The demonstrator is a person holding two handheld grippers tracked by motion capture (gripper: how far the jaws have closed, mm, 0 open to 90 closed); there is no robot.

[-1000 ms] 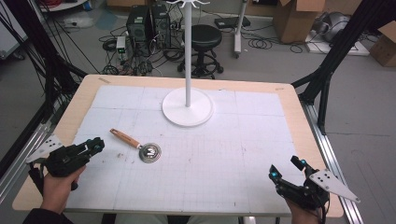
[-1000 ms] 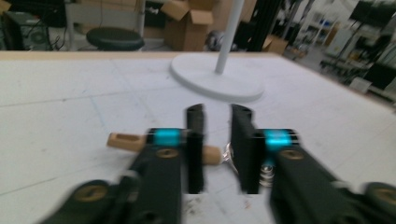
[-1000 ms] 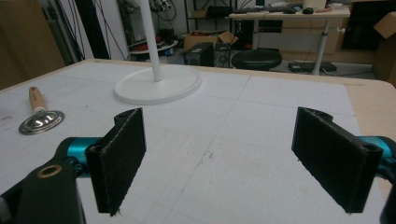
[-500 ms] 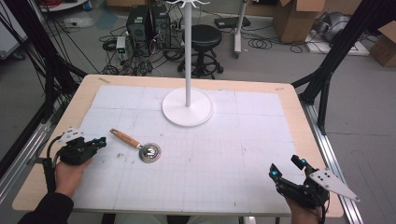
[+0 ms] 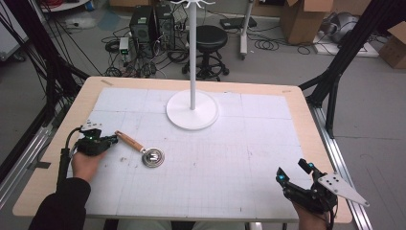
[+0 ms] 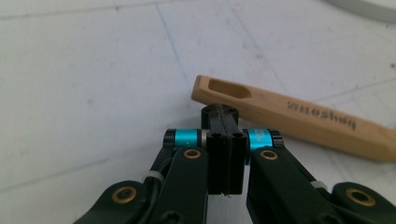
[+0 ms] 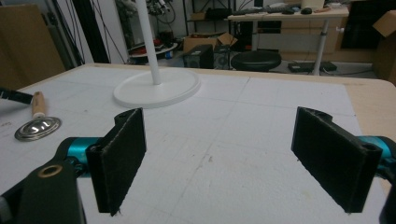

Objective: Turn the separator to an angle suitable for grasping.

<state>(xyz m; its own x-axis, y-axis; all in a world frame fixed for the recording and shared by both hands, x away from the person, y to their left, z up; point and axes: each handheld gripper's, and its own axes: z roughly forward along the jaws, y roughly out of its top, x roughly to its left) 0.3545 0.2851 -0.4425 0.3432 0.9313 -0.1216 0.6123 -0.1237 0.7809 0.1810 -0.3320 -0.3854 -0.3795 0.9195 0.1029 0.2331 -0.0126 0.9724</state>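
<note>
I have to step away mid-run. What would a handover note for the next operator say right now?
Left gripper: jaws shut on nothing, tips at the end of the wooden handle of the utensil; contact cannot be told.
Right gripper: jaws open, empty, at the near right corner of the table.
Utensil's metal head lies flat on the mat; white stand is behind it.
Done: approach only. Left: grasp the utensil.

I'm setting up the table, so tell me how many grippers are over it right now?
2. The left gripper is by the wooden handle at the table's left; the right gripper sits at the near right corner.
</note>
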